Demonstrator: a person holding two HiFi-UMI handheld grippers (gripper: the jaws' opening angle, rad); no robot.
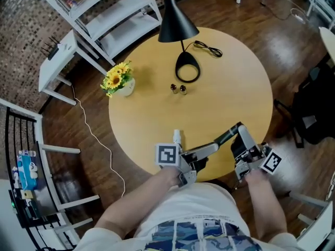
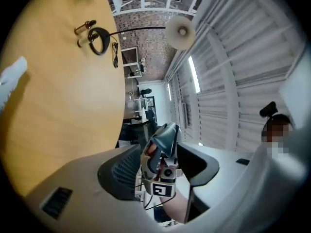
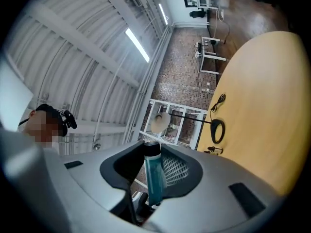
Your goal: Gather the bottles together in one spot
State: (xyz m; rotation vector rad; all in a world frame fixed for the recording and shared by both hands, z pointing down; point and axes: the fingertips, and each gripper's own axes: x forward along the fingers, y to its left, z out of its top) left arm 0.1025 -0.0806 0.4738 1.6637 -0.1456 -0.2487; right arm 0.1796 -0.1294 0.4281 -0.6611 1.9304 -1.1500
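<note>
- Round yellow wooden desk (image 1: 230,88): the step in hand is judged to be carrying 1 bottle to the gathering spot.
- Right hand-held gripper (image 3: 152,160): pinching a slim teal bottle with a black cap (image 3: 155,183) by the desk's near edge.
- Left hand-held gripper (image 2: 163,166): jaws spread, empty.
- Tall white bottle (image 1: 177,136): upright, just beside the left hand-held gripper.
- 2 small brown bottles (image 1: 174,88): side by side near the black ring-shaped lamp base (image 1: 188,80), well apart from the white bottle.
- Next move: probably set the teal bottle upright beside a standing bottle, then release.

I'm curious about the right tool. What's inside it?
A teal bottle with a black cap sits in the right tool, pinched between its jaws. The bottle's lower end is hidden behind the tool's body.
</note>
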